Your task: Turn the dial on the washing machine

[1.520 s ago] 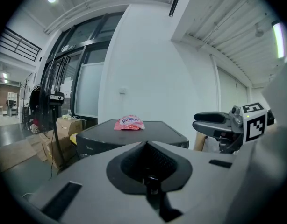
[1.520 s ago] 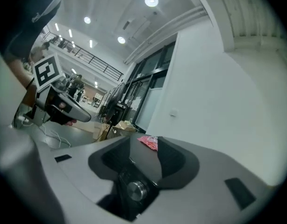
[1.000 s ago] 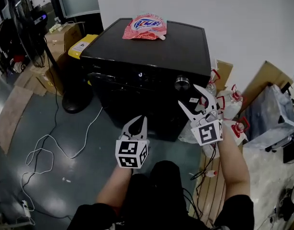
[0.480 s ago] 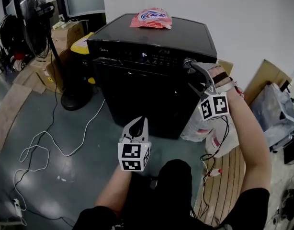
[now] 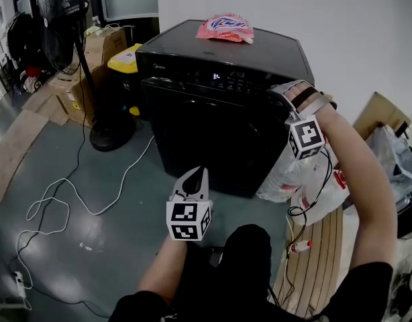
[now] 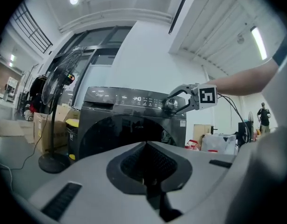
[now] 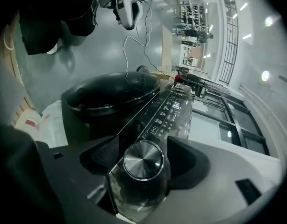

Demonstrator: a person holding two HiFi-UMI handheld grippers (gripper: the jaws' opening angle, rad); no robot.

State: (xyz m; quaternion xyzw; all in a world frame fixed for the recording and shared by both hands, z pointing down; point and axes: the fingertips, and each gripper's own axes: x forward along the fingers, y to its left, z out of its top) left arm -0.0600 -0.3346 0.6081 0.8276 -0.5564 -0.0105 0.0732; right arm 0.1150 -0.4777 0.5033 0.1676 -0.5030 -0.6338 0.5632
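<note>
A black front-loading washing machine [image 5: 213, 133] stands ahead, its control strip lit. Its round silver dial [image 7: 143, 160] sits at the right end of that strip and shows in the left gripper view too [image 6: 171, 103]. My right gripper [image 5: 273, 94] is up at the dial with one jaw on each side. Its dark pads [image 7: 104, 156] stand a little apart from the knob's rim, so it is open around the dial. My left gripper [image 5: 196, 174] hangs low in front of the door, shut and empty, its jaws meeting [image 6: 146, 146].
A pink detergent bag [image 5: 226, 27] lies on the machine's top. A standing fan [image 5: 92, 66], a yellow-lidded bin [image 5: 127, 57] and cardboard boxes are to the left. White cable [image 5: 58, 206] loops over the floor. Plastic bags [image 5: 300, 180] and a wooden pallet [image 5: 320, 247] lie at the right.
My right gripper rose from below the control strip to the dial and now brackets it. The head view moved closer. The left gripper stayed low and shut.
</note>
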